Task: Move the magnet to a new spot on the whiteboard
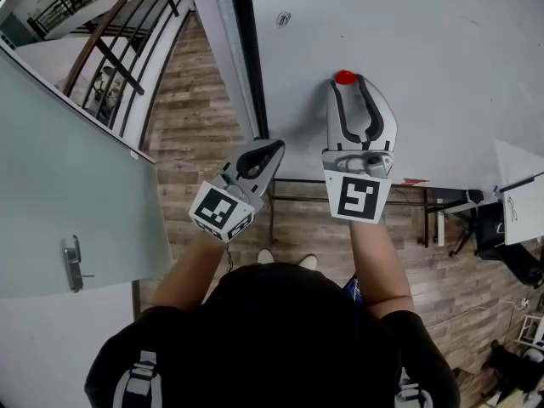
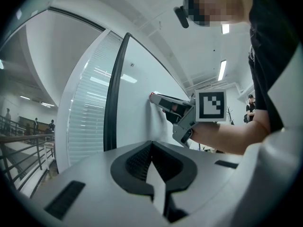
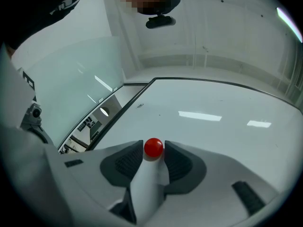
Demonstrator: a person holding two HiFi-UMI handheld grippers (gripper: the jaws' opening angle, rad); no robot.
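A small round red magnet (image 1: 344,78) sits on the whiteboard (image 1: 442,49), which stands upright in front of me. My right gripper (image 1: 348,83) points at the board with the magnet (image 3: 153,147) between its fingertips; the jaws stand open, with a thin gap at the pads. In the left gripper view the right gripper (image 2: 157,98) touches the board (image 2: 137,112) tip-first, with the magnet (image 2: 152,95) at its end. My left gripper (image 1: 272,149) hangs lower left near the board's black edge, shut and empty (image 2: 151,144).
A black frame strip (image 1: 248,49) runs down the whiteboard's left side. A glass door with a metal handle (image 1: 75,262) stands at the left. Wooden floor (image 1: 195,117) and a railing (image 1: 110,24) lie beyond. The board's stand bar (image 1: 425,201) is below my right hand.
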